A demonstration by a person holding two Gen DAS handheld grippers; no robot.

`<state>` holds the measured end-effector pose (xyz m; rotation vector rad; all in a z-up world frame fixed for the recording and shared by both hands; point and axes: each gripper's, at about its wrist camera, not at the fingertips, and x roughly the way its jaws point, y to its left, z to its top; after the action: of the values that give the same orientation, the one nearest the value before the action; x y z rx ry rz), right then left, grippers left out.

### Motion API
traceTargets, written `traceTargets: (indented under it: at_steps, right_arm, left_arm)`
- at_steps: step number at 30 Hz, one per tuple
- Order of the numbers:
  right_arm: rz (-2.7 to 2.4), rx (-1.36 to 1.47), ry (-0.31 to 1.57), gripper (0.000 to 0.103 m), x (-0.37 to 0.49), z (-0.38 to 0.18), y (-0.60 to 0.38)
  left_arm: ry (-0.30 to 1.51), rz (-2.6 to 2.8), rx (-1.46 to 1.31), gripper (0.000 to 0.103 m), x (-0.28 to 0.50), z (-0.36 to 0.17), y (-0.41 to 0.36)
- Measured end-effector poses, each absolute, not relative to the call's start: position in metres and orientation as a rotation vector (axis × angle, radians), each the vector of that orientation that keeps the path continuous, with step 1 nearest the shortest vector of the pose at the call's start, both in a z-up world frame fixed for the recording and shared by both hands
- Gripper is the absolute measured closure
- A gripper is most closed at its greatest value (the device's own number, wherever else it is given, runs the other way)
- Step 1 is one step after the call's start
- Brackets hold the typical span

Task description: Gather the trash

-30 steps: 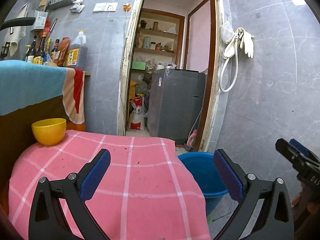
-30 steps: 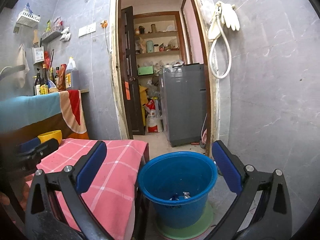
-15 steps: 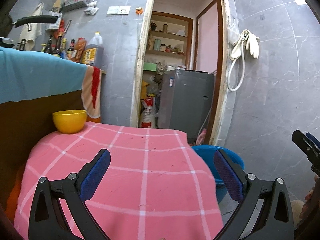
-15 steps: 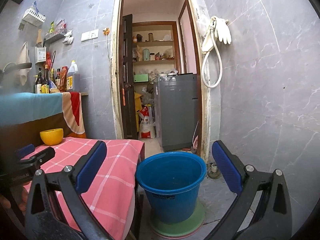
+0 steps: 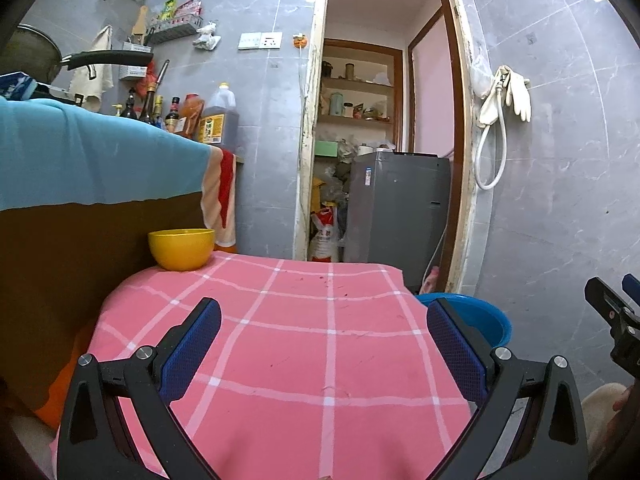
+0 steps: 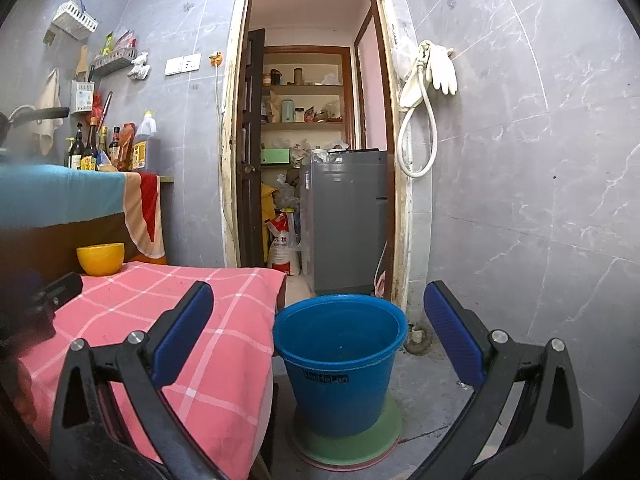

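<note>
A blue bucket (image 6: 340,356) stands on a green disc on the floor, right of the low table with the pink checked cloth (image 5: 304,340); its rim also shows in the left wrist view (image 5: 480,314). My left gripper (image 5: 324,344) is open and empty above the cloth. My right gripper (image 6: 318,328) is open and empty, in front of the bucket and the table's right edge. I see no loose trash on the cloth. The bucket's inside bottom is hidden.
A yellow bowl (image 5: 181,249) sits at the table's far left corner. A counter draped in a teal cloth (image 5: 80,160) with bottles stands to the left. An open doorway with a grey appliance (image 6: 348,220) lies behind. Grey tiled wall on the right.
Both grippers have pulled back and lowered, still open. The view into the bucket has flattened, so its bottom no longer shows. The bowl and table look further ahead.
</note>
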<state>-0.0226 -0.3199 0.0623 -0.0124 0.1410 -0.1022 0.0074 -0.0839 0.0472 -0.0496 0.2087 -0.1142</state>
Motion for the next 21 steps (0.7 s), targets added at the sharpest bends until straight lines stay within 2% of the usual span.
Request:
traceTargets:
  at_steps: [21]
  right_arm:
    - [-0.100,-0.028,0.148,0.000,-0.036,0.035,-0.312]
  left_arm:
    - [0.212,-0.044,-0.060,0.002,-0.011,0.009,-0.077]
